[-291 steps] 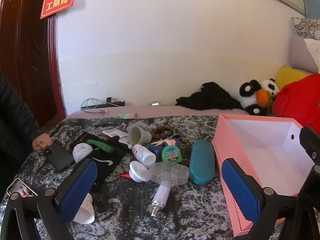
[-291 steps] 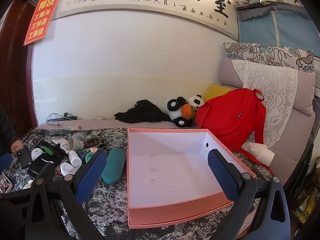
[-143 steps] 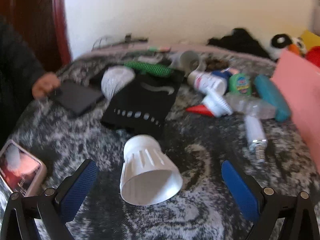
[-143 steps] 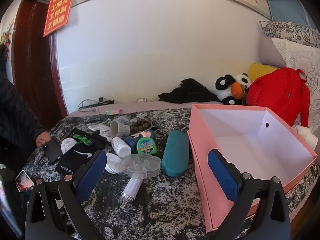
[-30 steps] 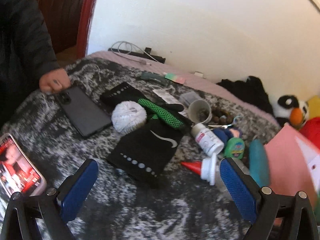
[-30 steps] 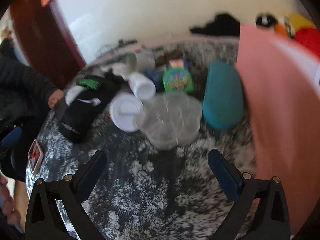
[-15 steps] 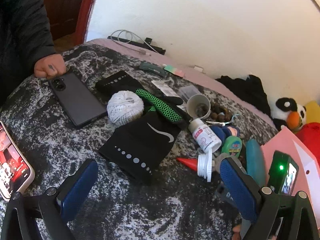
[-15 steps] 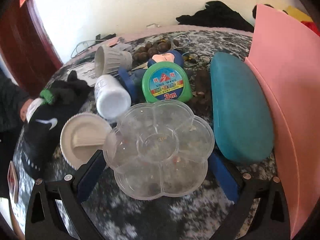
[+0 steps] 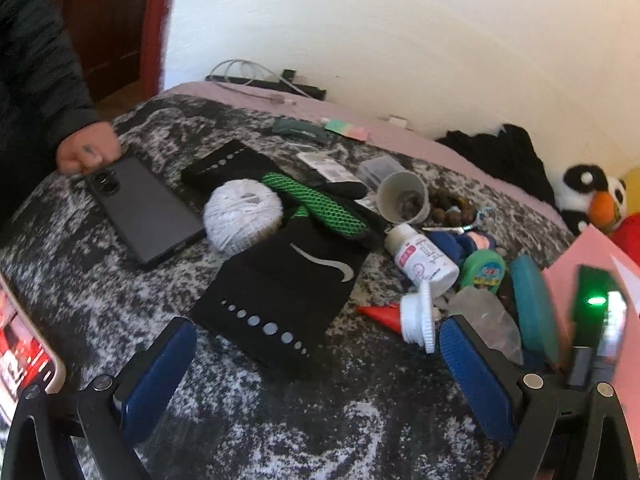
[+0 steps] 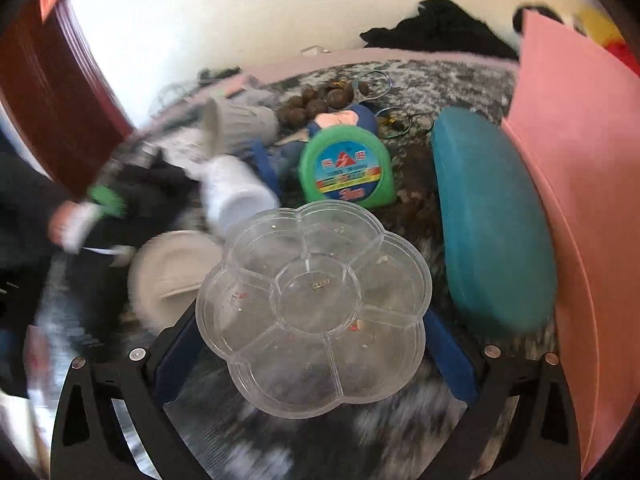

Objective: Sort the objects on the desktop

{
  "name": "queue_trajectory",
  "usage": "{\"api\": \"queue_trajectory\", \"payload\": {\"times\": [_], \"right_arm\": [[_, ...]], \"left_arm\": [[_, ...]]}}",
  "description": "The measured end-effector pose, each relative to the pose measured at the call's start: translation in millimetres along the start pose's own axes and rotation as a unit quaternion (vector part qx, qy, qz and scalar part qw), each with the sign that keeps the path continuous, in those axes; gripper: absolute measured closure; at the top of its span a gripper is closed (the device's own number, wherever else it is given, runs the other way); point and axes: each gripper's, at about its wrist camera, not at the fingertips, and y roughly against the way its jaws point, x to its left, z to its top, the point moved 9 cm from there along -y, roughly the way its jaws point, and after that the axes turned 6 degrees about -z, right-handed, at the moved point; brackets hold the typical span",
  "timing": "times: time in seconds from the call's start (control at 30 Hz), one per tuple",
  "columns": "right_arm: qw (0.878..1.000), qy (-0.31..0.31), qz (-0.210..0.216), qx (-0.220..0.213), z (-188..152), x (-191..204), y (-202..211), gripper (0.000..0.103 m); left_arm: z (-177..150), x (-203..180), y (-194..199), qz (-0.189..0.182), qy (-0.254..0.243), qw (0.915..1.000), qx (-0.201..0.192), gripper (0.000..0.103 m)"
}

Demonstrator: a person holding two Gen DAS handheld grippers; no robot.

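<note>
Right wrist view: the clear tray (image 10: 314, 306) sits dead ahead, clamped between the right hand-held gripper's (image 10: 312, 354) pads, with the pink box (image 10: 580, 168) to its right; the left hand-held gripper (image 9: 320, 376) gapes empty, farther off.

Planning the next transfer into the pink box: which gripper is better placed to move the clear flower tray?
Right. The right gripper already straddles the clear flower tray beside the pink box; the left gripper is open over bare cloth.
</note>
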Motion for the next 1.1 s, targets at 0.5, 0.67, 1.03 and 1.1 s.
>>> {"api": "queue_trajectory", "payload": {"times": [0.5, 0.67, 1.03, 1.1], "right_arm": [[0.991, -0.042, 0.048, -0.12, 40, -34, 111, 0.001], [0.989, -0.024, 0.044, -0.138, 48, -31, 120, 0.001], [0.989, -0.032, 0.051, -0.136, 49, -32, 118, 0.001], [0.989, -0.033, 0.052, -0.137, 49, -33, 119, 0.001]], "left_arm": [[-27, -95, -103, -0.143, -0.075, 0.9842, 0.072, 0.023], [-17, -74, -119, -0.06, -0.107, 0.9907, 0.06, 0.061], [-22, -75, -138, -0.094, -0.078, 0.9898, 0.073, 0.003], [-20, -73, -140, -0.094, -0.072, 0.9908, 0.065, 0.004]]}}
